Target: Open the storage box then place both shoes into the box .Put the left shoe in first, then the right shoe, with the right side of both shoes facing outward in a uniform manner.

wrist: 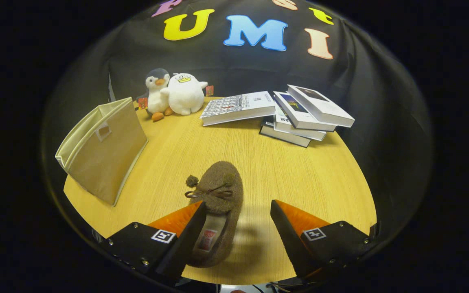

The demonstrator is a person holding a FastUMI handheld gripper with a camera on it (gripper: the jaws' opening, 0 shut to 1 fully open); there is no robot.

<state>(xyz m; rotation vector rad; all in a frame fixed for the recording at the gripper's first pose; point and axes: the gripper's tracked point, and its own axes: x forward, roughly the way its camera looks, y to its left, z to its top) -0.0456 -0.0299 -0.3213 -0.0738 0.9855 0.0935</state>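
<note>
The jaws [238,211] are standing spread wide, pinching nothing, hovering low over the wooden desk [299,171]. A brown fuzzy shoe [220,191] is lying on the desk between the jaws, much closer to the left jaw than to the right; its toe is pointing away beyond the tips, and its heel opening is running back alongside the left jaw, which is covering part of that opening. Whether the left jaw is touching the shoe cannot be told; the right jaw is standing well apart from it, with bare desk and the shoe's shadow lying in between. A small bow with a pompom [192,181] is sitting across the top of the shoe, just ahead of the left jaw's tip. Further ahead and off to the left of the jaws, a beige fabric storage box [108,150] is resting tilted on the desk, its open top facing away to the left and a small window handle showing on its near wall. Far beyond the jaws, two plush toys, a penguin [158,93] and a white duck [185,95], are sitting touching each other by the far desk edge, and to their right a loose pile of books [295,114] is lying, well apart from the shoe.
</note>
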